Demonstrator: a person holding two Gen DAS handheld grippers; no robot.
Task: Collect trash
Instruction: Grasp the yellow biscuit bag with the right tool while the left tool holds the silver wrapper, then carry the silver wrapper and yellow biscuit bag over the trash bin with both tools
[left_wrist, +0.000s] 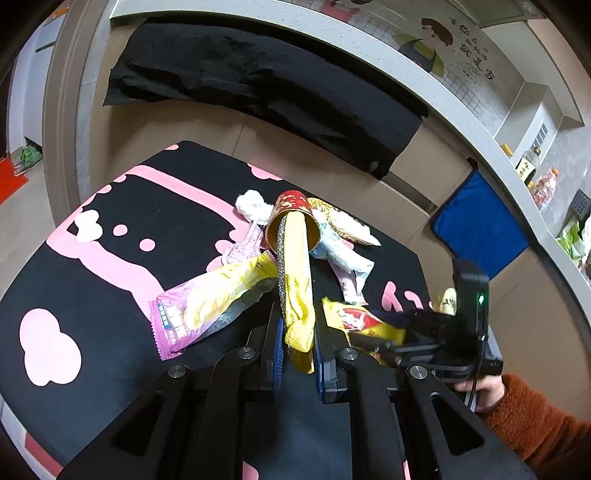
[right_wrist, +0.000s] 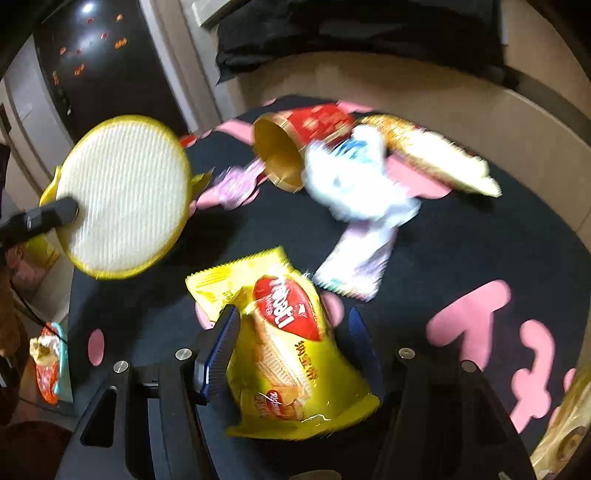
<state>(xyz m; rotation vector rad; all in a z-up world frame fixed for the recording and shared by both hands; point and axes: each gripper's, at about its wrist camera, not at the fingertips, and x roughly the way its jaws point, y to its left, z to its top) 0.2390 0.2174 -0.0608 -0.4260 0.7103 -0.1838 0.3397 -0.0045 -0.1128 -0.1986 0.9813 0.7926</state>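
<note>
My left gripper (left_wrist: 298, 341) is shut on the rim of a round yellow-edged pad (left_wrist: 295, 280), seen edge-on here and as a white disc in the right wrist view (right_wrist: 123, 195). My right gripper (right_wrist: 291, 332) is open, its fingers on either side of a yellow wafer wrapper (right_wrist: 286, 343) lying on the black and pink tablecloth (right_wrist: 480, 258); the wrapper also shows in the left wrist view (left_wrist: 364, 321). Beyond lie a tipped red and gold paper cup (left_wrist: 291, 218), a purple and yellow snack wrapper (left_wrist: 207, 306), white tissue (left_wrist: 251, 205) and crumpled white wrappers (right_wrist: 351, 177).
A black cloth (left_wrist: 258, 88) lies on the floor past the table. A blue cushion (left_wrist: 480, 229) stands at the right by a counter (left_wrist: 517, 173). A small teal tray with scraps (right_wrist: 50, 362) sits low at the left in the right wrist view.
</note>
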